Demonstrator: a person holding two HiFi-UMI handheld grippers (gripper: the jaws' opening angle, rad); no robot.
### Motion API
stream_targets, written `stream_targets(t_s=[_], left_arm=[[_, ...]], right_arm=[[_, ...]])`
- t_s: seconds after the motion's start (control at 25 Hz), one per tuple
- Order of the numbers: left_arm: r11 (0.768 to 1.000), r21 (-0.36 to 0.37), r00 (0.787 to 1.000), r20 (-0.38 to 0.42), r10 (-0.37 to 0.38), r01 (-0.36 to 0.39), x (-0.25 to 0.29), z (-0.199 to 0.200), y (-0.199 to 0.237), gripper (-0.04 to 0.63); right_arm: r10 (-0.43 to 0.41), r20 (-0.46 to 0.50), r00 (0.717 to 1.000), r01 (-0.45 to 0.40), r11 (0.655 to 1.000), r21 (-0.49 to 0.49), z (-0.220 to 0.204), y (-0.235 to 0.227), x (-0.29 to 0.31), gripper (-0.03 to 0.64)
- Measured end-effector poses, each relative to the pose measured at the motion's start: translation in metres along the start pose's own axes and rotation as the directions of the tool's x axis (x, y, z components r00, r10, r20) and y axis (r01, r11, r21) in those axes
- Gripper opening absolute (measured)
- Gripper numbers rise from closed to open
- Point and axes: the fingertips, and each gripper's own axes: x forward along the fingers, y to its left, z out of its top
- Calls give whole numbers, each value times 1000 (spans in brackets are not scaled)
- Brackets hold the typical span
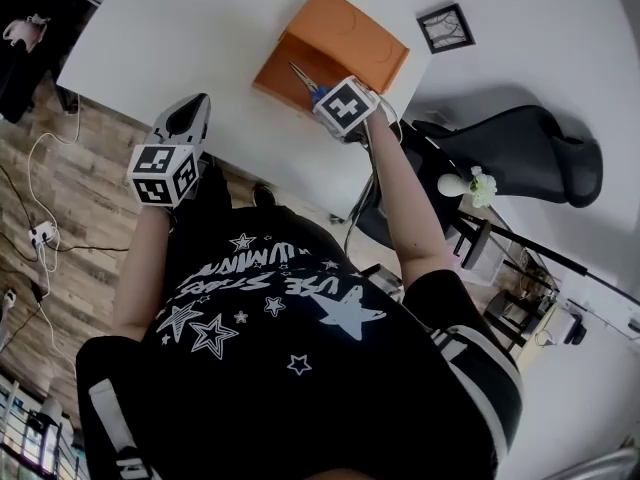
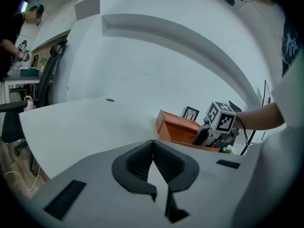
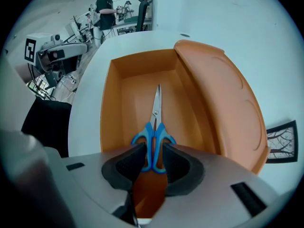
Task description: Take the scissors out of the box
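Note:
An orange box (image 1: 335, 53) stands open on the white table (image 1: 180, 38), its lid (image 3: 223, 94) swung back to the right. Scissors with blue handles (image 3: 154, 139) lie lengthwise inside, blades pointing away from me. My right gripper (image 3: 153, 151) reaches over the box's near edge, and its two pads press against the handles from both sides. In the head view the scissors (image 1: 302, 76) show just beyond that gripper (image 1: 325, 96). My left gripper (image 1: 196, 106) hovers over the table's near edge, left of the box (image 2: 178, 129). It (image 2: 152, 144) is shut and holds nothing.
A small framed picture (image 1: 446, 27) lies on the table beyond the box. A black office chair (image 1: 520, 153) stands to the right of the table. Cables (image 1: 40, 233) trail over the wooden floor at left. A person (image 3: 105, 4) stands far off in the room.

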Motion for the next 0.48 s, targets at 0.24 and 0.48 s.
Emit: stream_targets(t_s=[0.24, 0.48], left_arm=[[1000, 2, 1000, -9, -5, 5, -2, -2, -5, 18], [1000, 8, 1000, -4, -20, 20, -1, 3, -13, 18]], right_arm=[[14, 7, 1000, -14, 1000, -6, 5, -2, 0, 124], [-6, -10, 1000, 6, 1000, -21, -3, 1, -5, 106]])
